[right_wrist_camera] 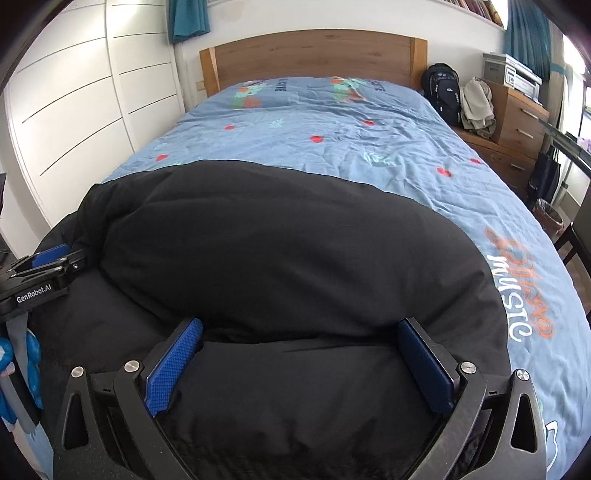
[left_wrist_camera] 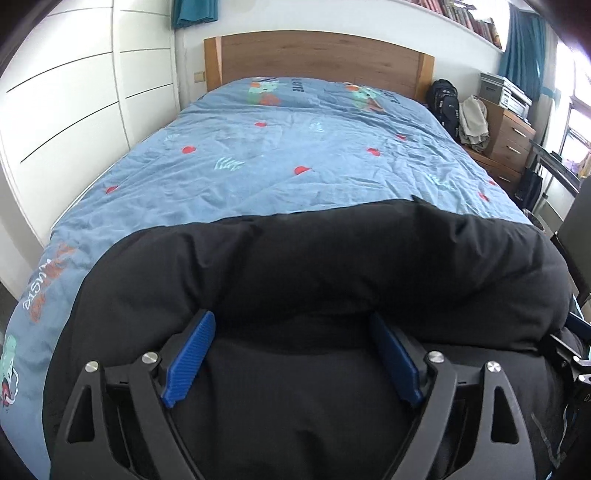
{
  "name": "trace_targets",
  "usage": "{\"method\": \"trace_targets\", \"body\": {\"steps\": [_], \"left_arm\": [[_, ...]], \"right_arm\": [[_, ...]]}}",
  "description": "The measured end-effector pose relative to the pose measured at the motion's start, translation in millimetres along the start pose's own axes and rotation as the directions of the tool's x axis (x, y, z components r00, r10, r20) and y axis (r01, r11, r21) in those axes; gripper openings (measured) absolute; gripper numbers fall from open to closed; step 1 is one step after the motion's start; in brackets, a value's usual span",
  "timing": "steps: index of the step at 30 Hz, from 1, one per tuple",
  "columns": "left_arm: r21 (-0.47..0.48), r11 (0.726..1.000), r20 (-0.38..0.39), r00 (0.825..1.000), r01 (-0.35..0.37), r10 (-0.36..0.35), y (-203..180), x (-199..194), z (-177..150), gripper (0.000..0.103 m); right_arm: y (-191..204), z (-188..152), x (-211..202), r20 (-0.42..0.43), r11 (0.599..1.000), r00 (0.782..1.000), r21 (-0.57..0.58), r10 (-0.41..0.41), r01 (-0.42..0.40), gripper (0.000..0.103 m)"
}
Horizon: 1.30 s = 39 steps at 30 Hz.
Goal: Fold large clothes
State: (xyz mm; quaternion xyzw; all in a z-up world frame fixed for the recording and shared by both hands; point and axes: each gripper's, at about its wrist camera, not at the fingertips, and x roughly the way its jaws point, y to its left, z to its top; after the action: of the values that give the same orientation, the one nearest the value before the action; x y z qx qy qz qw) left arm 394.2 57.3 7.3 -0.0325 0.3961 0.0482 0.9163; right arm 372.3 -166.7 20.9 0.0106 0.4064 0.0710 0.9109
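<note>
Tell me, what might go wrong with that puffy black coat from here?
Both the left gripper and right gripper sit open against the black coat, holding nothing. Its thick roll might spring back and unfold. The fingers could also pinch only the slippery top layer, or drag the wrinkled blue bedspread along.

bed (left_wrist_camera: pixel 314 155) under blue duvet, black jacket (right_wrist_camera: pixel 277 240) atop

You're looking at a plain black garment (left_wrist_camera: pixel 332 266) on a blue bedspread (left_wrist_camera: pixel 295 147) — dotted red, with teal sprigs and orange-and-white lettering. Each tool carries blue ribbed pads (right_wrist_camera: pixel 173 369) — headboard (left_wrist_camera: pixel 317 55) is warm wood, curtains (right_wrist_camera: pixel 524 33) teal.
</note>
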Motion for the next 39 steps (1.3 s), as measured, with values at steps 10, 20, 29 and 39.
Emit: {"method": "trace_targets", "body": {"steps": [10, 20, 29, 39], "left_arm": [[-0.047, 0.999, -0.027, 1.0, -0.01, 0.008, 32.7, -15.4, 19.9, 0.087], [0.009, 0.992, -0.071, 0.99, 0.123, -0.122, -23.3, 10.5, 21.9, 0.087], [-0.011, 0.997, -0.022, 0.997, 0.071, -0.071, -31.7, 66.7, 47.0, 0.088], [-0.007, 0.999, -0.095, 0.995, 0.032, -0.032, -51.1, 160.8, 108.7, 0.089]], "right_arm": [[-43.9, 17.6, -2.2, -0.037, 0.99, 0.996, 0.114, -0.082, 0.085, 0.102], [22.8, 29.3, 7.3, -0.035, 0.998, 0.998, -0.011, 0.057, -0.057, 0.102], [16.8, 52.4, 63.2, -0.019, 0.997, 0.998, 0.052, 0.055, -0.054, 0.102], [-5.1, 105.4, 149.2, -0.106, 0.992, 0.993, 0.123, 0.048, -0.035, 0.102]]}}
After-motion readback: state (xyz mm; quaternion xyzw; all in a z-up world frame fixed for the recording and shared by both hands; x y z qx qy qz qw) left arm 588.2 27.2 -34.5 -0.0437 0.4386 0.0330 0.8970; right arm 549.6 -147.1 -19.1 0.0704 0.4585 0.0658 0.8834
